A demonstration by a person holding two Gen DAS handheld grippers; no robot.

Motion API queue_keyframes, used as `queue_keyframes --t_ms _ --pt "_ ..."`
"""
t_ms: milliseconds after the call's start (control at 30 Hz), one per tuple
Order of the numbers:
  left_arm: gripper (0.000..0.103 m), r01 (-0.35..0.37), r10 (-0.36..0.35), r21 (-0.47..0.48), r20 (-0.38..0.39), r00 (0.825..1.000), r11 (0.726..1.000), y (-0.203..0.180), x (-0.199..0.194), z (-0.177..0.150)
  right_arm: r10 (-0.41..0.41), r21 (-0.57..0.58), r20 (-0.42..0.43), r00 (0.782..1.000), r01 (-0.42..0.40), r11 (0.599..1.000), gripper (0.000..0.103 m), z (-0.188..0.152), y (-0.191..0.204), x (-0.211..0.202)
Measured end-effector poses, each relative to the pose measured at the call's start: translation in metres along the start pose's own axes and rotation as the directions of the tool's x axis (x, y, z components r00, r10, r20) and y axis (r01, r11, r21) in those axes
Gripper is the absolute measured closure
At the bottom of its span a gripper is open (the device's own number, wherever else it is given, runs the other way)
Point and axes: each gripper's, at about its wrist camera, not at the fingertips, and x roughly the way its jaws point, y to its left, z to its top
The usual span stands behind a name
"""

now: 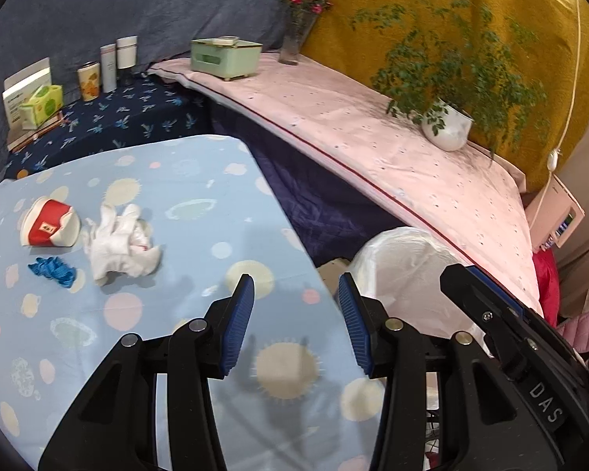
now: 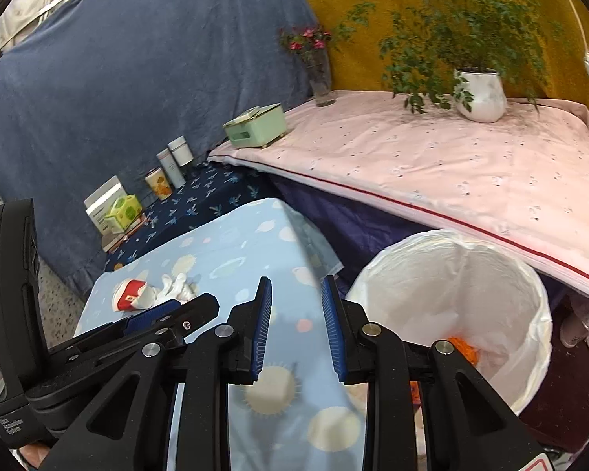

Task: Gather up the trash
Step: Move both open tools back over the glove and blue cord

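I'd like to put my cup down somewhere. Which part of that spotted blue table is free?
The near and right stretch of the light blue spotted tablecloth is bare, up to the white-lined bin. The far-left corner is crowded: crushed red-and-white paper cup, crumpled white glove, balled blue glove.

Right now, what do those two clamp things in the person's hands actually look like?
Both look alike: the left gripper and the right gripper are black plastic frames with cut-out struts and round silver pins at the pivots. Each ends in two flat fingers faced with ribbed blue pads. White lettering marks the black bodies. No cables, hands or sleeves show.
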Motion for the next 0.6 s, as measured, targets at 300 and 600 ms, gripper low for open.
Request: queue_keyframes --t_ms 300,600 --pt "0.058 -0.077 0.077 -0.097 -0.002 0.997 0.992 0.074 -0.008 -0.006 0.055 -0.065 -0.054 0.997 -0.058 0.996 0.076 -0.012 0.053 0.025" --pt "0.049 -0.169 0.169 -0.202 -0.019 0.986 0.965 0.154 -0.013 -0.019 0.099 -0.132 -0.132 0.986 -0.117 0.984 0.076 -0.03 0.111 0.063"
